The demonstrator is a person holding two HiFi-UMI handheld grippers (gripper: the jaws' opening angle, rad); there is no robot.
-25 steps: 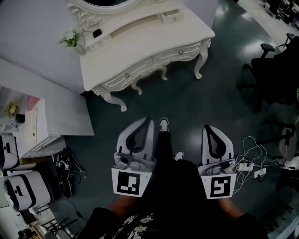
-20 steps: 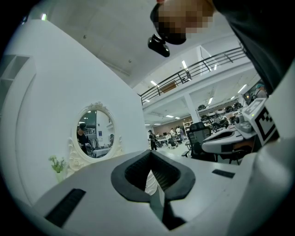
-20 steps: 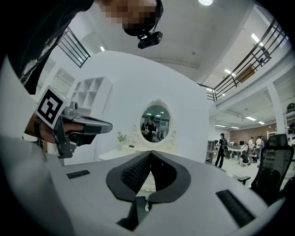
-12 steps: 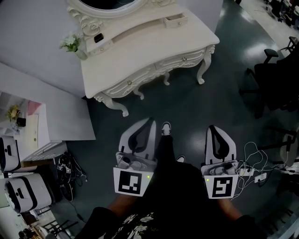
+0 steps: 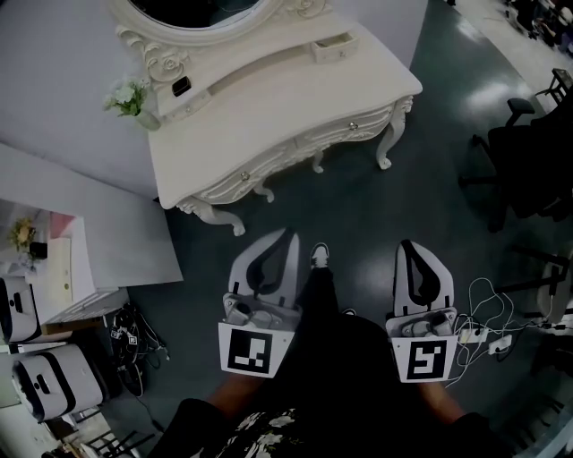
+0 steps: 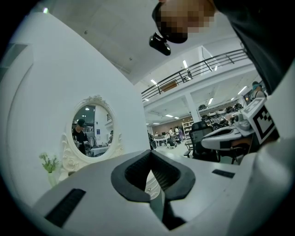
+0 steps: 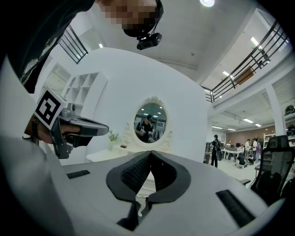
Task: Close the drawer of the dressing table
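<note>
The white carved dressing table (image 5: 269,98) with its oval mirror (image 5: 192,13) stands ahead of me, against the wall. On its top at the right, a small drawer (image 5: 333,46) juts forward from the raised back shelf. Two wide front drawers with knobs (image 5: 353,125) look flush. My left gripper (image 5: 285,236) and right gripper (image 5: 407,244) hover level over the dark floor, well short of the table, both shut and empty. Through the gap behind the shut tips, the left gripper (image 6: 150,153) and the right gripper (image 7: 149,153) each show a sliver of the table.
A flower vase (image 5: 130,97) and a small black object (image 5: 181,87) sit on the table's left. A white cabinet (image 5: 107,224) and white devices (image 5: 45,380) stand at the left. Black office chairs (image 5: 528,134) and a tangle of cables (image 5: 488,331) lie at the right.
The dressing table has come nearer and lower in the head view as the person steps toward it. Both grippers moved forward together and stayed shut.
</note>
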